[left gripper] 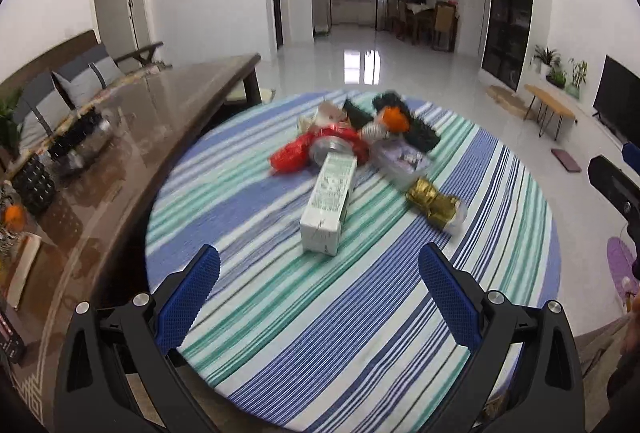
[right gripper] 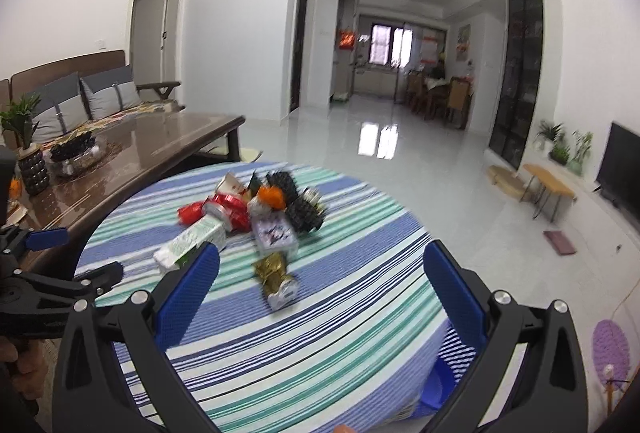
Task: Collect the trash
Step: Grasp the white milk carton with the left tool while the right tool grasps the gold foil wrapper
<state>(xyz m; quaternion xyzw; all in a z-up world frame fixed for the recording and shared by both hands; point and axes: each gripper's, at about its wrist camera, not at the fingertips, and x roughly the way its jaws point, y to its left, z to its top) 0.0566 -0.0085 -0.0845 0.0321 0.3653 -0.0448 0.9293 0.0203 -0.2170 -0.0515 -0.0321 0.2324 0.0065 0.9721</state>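
A pile of trash lies past the middle of the round table with a striped cloth (left gripper: 360, 333). A white-and-green carton (left gripper: 328, 205) points toward me. Behind it sit a red wrapper (left gripper: 296, 153), a clear plastic pack (left gripper: 400, 159), black pieces (left gripper: 420, 133) and an orange bit (left gripper: 394, 119). A gold wrapper (left gripper: 434, 205) lies apart on the right. My left gripper (left gripper: 320, 265) is open just short of the carton, holding nothing. In the right wrist view my right gripper (right gripper: 322, 257) is open over the cloth, with the gold wrapper (right gripper: 274, 273) between and ahead of its fingers and the carton (right gripper: 192, 241) behind its left finger.
A glossy brown coffee table (left gripper: 140, 137) with a glass bowl and a small plant stands close on the left, a sofa behind it. The left gripper (right gripper: 80, 257) shows at the left edge of the right wrist view. A blue plastic object (right gripper: 440, 385) sits below the table's rim.
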